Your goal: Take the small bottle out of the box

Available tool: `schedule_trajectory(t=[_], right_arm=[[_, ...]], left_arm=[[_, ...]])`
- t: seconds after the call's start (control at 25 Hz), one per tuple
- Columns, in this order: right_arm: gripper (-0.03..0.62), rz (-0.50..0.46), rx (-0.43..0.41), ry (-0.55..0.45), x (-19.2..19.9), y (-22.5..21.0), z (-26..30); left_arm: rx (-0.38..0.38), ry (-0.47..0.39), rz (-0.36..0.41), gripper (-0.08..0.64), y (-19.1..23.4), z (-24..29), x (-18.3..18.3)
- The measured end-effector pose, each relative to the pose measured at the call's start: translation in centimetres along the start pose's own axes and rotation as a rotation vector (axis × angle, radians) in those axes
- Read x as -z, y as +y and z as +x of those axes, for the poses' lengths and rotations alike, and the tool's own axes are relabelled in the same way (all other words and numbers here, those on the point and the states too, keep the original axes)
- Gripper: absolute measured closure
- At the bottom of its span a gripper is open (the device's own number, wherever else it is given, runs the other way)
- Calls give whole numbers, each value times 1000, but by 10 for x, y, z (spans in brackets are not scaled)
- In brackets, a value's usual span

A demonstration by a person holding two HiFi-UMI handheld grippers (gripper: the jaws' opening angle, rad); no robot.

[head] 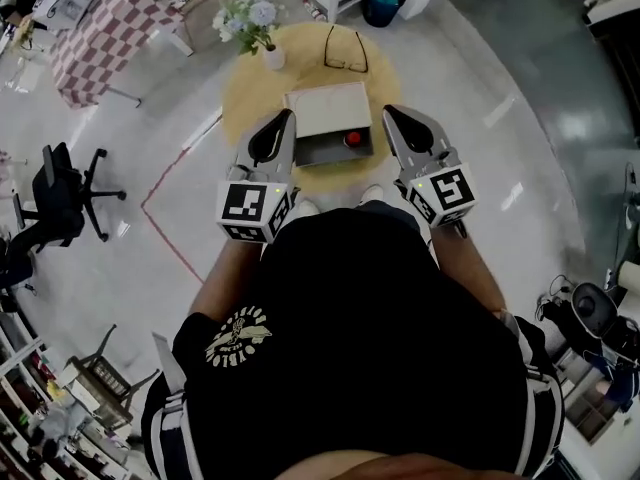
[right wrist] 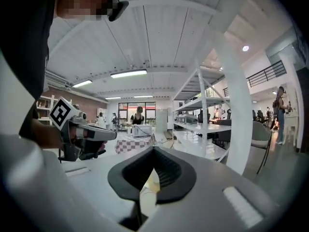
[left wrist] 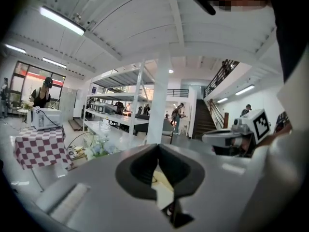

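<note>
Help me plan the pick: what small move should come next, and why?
Probably open the right tongs and lower them toward the small bottle. They are shut and held beside the open box, and the bottle's red top shows at the box's right end, nearest them.

1. Readable text, numbers, brands: none in any view.
2. Black shirt point(head: 380, 318), pale round emblem point(head: 238, 336): lettering too small to read.
3. Marker patterns: cube point(head: 255, 210) of left gripper point(head: 288, 115), cube point(head: 445, 196) of right gripper point(head: 387, 110); black-and-white squares only, no characters.
</note>
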State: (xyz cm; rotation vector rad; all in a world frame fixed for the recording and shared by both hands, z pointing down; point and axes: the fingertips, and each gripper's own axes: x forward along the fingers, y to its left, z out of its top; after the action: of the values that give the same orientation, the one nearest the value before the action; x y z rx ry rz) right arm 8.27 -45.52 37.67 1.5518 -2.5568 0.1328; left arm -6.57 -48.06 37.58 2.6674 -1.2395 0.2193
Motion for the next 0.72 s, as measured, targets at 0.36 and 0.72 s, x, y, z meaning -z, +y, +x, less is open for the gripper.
schedule_trajectory(t=[0.36, 0.72], right_arm=[[586, -42, 86, 18, 2, 7, -37], [586, -50, -2, 22, 3, -20, -38]], left_arm=[[103, 33, -20, 560, -27, 3, 19], [12, 80, -50, 560, -43, 17, 30]])
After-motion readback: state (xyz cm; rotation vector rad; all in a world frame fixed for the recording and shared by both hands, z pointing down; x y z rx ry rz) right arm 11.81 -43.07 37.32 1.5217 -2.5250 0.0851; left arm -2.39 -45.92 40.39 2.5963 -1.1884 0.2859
